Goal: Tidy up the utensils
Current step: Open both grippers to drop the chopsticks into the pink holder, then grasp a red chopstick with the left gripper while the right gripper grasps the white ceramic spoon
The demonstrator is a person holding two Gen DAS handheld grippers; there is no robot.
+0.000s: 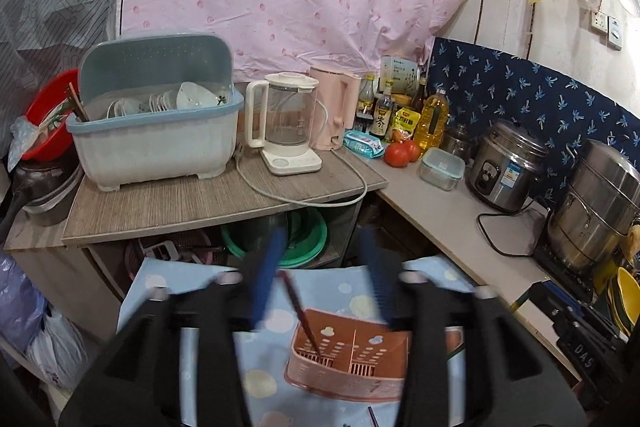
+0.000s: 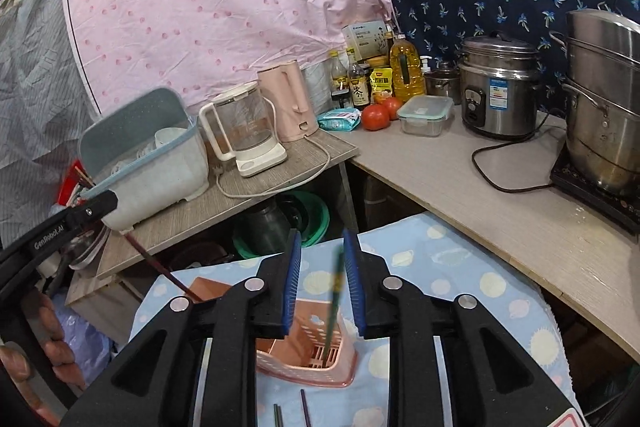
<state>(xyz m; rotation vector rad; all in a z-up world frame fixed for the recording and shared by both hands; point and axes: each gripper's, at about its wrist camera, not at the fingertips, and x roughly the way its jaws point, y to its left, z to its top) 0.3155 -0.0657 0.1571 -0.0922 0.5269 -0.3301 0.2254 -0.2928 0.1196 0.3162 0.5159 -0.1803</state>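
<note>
A pink slotted utensil holder (image 1: pixel 352 367) stands on the blue dotted cloth (image 1: pixel 260 367); it also shows in the right wrist view (image 2: pixel 308 351). A dark red chopstick (image 1: pixel 301 311) leans in its left compartment, between the open blue fingers of my left gripper (image 1: pixel 320 275). A green chopstick (image 2: pixel 334 303) stands in the holder's right compartment, between the open fingers of my right gripper (image 2: pixel 322 283), touching neither pad. The red chopstick (image 2: pixel 160 267) and my left gripper's arm show at left in the right wrist view. Two loose chopsticks (image 2: pixel 292 411) lie on the cloth.
A wooden shelf (image 1: pixel 200 203) holds a blue dish rack (image 1: pixel 156 123), a glass kettle (image 1: pixel 286 123) and a pink kettle (image 1: pixel 332 107). The counter (image 2: pixel 480 195) carries bottles, tomatoes (image 2: pixel 376 115), a rice cooker (image 2: pixel 496 95) and steel pots (image 2: pixel 604 99). Basins sit under the shelf.
</note>
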